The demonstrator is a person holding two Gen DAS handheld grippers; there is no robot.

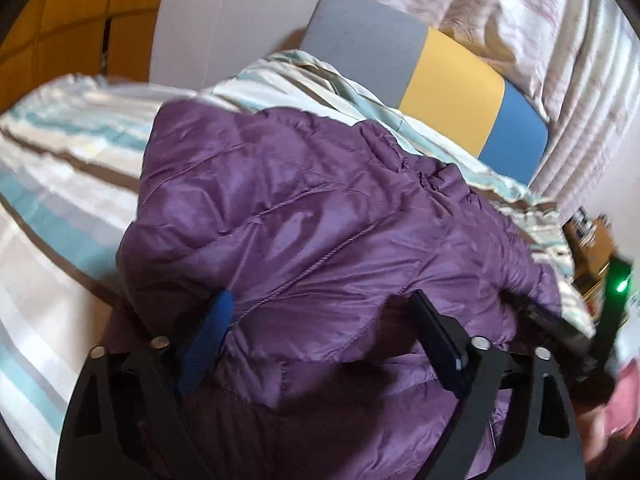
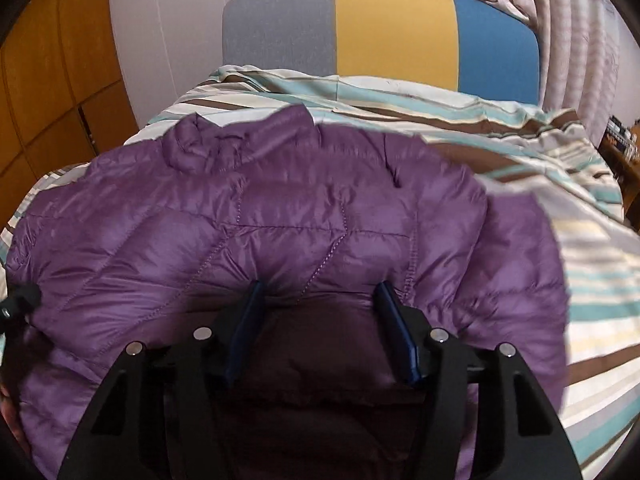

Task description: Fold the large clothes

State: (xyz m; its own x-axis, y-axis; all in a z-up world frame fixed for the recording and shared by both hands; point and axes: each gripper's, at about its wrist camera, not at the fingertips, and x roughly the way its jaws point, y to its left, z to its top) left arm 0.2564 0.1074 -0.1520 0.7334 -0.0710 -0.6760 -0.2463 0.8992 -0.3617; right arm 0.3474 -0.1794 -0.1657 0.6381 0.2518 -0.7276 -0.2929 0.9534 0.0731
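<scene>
A purple quilted puffer jacket (image 1: 300, 220) (image 2: 280, 220) lies spread on a striped bed cover (image 1: 60, 200) (image 2: 560, 184). My left gripper (image 1: 322, 306) stands wide open low over the jacket's near edge, and puffy fabric bulges up between its fingers (image 1: 208, 344). My right gripper (image 2: 320, 292) is half-wide with a fold of the jacket's near edge between its blue pads (image 2: 394, 312). I see no firm pinch. Dark lining shows below the fold. The right gripper's body with a green light (image 1: 616, 280) shows at the left wrist view's right edge.
A grey, yellow and blue headboard (image 1: 440, 80) (image 2: 392, 28) stands at the far end of the bed. Pale curtains (image 1: 560, 40) (image 2: 580, 40) hang to the right, a wooden wardrobe (image 1: 60, 20) (image 2: 40, 80) to the left. A cluttered shelf (image 2: 624, 148) sits beside the bed's right side.
</scene>
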